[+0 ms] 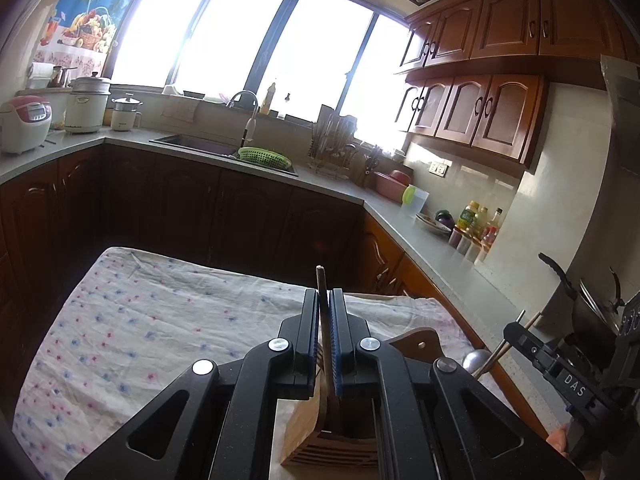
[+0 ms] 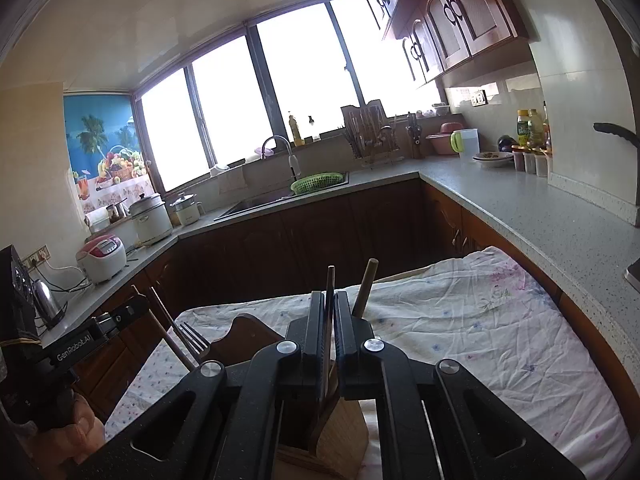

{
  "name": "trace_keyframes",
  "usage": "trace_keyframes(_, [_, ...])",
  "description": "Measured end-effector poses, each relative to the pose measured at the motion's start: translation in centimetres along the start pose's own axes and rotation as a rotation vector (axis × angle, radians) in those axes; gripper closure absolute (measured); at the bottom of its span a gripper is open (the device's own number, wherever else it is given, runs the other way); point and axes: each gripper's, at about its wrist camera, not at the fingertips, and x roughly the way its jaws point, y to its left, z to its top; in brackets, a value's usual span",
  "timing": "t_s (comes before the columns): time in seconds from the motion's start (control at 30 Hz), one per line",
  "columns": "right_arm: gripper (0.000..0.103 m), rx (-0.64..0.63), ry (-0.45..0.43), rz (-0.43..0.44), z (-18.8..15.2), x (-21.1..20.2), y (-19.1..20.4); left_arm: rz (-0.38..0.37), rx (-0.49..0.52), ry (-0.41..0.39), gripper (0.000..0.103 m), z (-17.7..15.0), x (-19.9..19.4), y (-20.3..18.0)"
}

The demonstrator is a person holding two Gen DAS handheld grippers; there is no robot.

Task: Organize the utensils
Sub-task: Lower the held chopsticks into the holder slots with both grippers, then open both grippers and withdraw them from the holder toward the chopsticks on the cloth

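Note:
My left gripper (image 1: pixel 325 300) is shut on a thin dark chopstick (image 1: pixel 321 280) that stands upright over the wooden utensil holder (image 1: pixel 320 436) below it. My right gripper (image 2: pixel 329 300) is shut on another dark chopstick (image 2: pixel 330 280) above the same holder (image 2: pixel 340 436). A lighter wooden stick (image 2: pixel 367 286) leans just right of the right gripper. In the right wrist view a metal fork (image 2: pixel 194 340) and a stick show by the left gripper's body (image 2: pixel 84 344). In the left wrist view a spoon (image 1: pixel 474 360) and sticks show by the right gripper's body (image 1: pixel 560 364).
The holder stands on a table with a flowered cloth (image 1: pixel 140 320). A brown wooden board (image 2: pixel 248 336) lies on the cloth behind the holder. Grey counters with a sink (image 1: pixel 200 144), green basket (image 1: pixel 264 157), cookers (image 1: pixel 24 122) and bottles (image 1: pixel 476 220) surround the table.

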Motion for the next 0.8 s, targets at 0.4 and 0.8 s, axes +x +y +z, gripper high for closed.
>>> trace_keyframes(0.4, [0.028, 0.042, -0.076, 0.045, 0.4, -4.1, -0.1, 0.048, 0.003, -0.023, 0.037, -1.0, -5.7, 0.5])
trace_keyframes(0.8, [0.012, 0.092, -0.060, 0.033, -2.3, -9.0, -1.5, 0.072, -0.018, 0.031, 0.022, -4.7, -12.4, 0.5])
